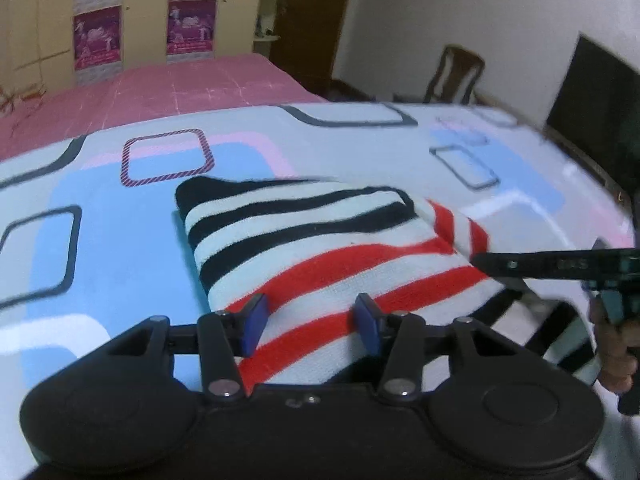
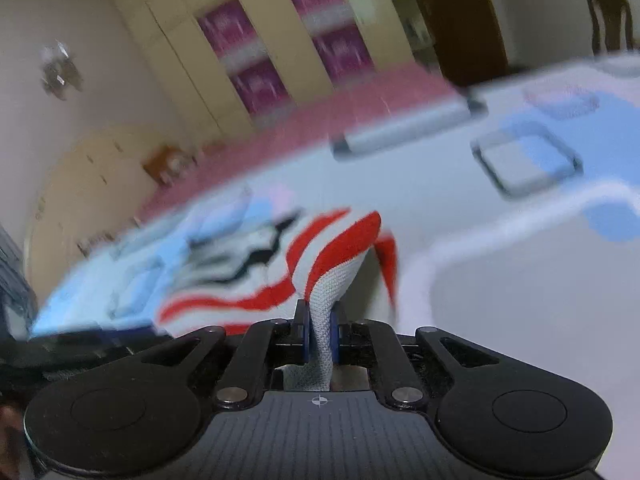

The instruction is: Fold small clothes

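A small striped garment [image 1: 320, 248], white with black and red bands, lies partly folded on the patterned bedsheet [image 1: 100, 240]. My left gripper [image 1: 314, 322] is open, its blue pads on either side of the garment's near red-striped edge, holding nothing. My right gripper [image 2: 319, 334] is shut on a bunched white and red corner of the garment [image 2: 336, 256] and lifts it off the sheet. In the left wrist view the right gripper [image 1: 476, 259] reaches in from the right at the garment's right edge.
A pink bedspread [image 1: 180, 84] lies beyond the sheet. Cream wardrobes with magenta posters [image 1: 96, 36] stand behind. A wooden chair [image 1: 456, 76] and a dark screen [image 1: 592, 100] are at the right. A hand [image 1: 612, 340] holds the right gripper.
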`<state>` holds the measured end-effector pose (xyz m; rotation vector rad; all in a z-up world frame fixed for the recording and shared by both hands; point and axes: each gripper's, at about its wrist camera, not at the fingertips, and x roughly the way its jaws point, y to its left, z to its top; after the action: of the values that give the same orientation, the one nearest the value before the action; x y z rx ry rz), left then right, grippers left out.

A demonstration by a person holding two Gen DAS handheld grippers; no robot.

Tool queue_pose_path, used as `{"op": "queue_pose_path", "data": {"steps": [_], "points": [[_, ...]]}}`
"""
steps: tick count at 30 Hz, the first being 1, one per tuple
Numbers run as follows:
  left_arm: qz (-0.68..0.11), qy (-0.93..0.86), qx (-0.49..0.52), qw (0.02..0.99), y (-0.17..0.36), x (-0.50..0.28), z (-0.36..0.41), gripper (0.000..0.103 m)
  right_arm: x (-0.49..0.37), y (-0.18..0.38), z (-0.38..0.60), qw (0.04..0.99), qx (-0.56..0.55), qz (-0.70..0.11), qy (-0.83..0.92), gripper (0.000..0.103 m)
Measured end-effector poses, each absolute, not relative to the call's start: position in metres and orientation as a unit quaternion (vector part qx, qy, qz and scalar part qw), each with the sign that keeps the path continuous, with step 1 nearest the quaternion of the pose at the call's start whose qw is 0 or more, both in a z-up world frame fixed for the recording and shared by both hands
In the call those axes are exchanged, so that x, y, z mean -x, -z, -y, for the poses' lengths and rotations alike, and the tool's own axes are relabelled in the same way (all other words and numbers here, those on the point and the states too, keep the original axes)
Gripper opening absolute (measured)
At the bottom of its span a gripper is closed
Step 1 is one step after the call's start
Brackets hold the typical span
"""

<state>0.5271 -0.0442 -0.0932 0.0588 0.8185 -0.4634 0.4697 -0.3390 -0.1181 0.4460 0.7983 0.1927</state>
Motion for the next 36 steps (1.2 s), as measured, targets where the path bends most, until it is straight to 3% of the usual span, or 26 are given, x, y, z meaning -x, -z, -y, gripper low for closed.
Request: {"op": "queue_pose_path", "data": {"steps": [6, 8, 15, 16, 17, 19, 24, 26, 31, 36], "points": [[-0.395, 0.229, -0.075, 0.886, 0.094, -0.528, 0.052, 0.048, -0.469, 0.127, 0.34, 0.889, -0.233, -0.385, -0.083, 0.009], [-0.386, 0.23, -0.057, 0.891, 0.084, -0.519, 0.046, 0.043, -0.464, 0.117, 0.344, 0.891, -0.236, -0.383, -0.065, 0.024], [-0.346, 0.261, -0.013, 0.901, 0.066, -0.448, 0.031, 0.041, -0.4, 0.051, 0.337, 0.917, -0.143, -0.346, -0.139, 0.024], [-0.351, 0.263, -0.009, 0.899, 0.071, -0.443, 0.031, 0.035, -0.392, 0.051, 0.33, 0.916, -0.122, -0.35, -0.156, 0.02], [-0.36, 0.266, -0.007, 0.894, 0.076, -0.44, 0.032, 0.034, -0.387, 0.055, 0.324, 0.912, -0.105, -0.36, -0.168, 0.01], [-0.378, 0.263, -0.021, 0.887, 0.09, -0.436, 0.035, 0.035, -0.384, 0.072, 0.311, 0.902, -0.059, -0.397, -0.157, 0.0], [-0.404, 0.244, -0.036, 0.881, 0.11, -0.425, 0.03, 0.036, -0.375, 0.118, 0.316, 0.876, -0.04, -0.471, -0.094, 0.0], [-0.404, 0.243, -0.028, 0.882, 0.107, -0.421, 0.024, 0.036, -0.368, 0.113, 0.324, 0.879, -0.06, -0.464, -0.095, 0.0], [-0.409, 0.235, -0.014, 0.881, 0.109, -0.412, 0.022, 0.036, -0.336, 0.058, 0.328, 0.932, -0.075, -0.344, -0.09, 0.0], [-0.421, 0.229, -0.015, 0.877, 0.101, -0.394, 0.019, 0.036, -0.336, 0.057, 0.314, 0.926, -0.075, -0.348, -0.125, 0.0]]}}
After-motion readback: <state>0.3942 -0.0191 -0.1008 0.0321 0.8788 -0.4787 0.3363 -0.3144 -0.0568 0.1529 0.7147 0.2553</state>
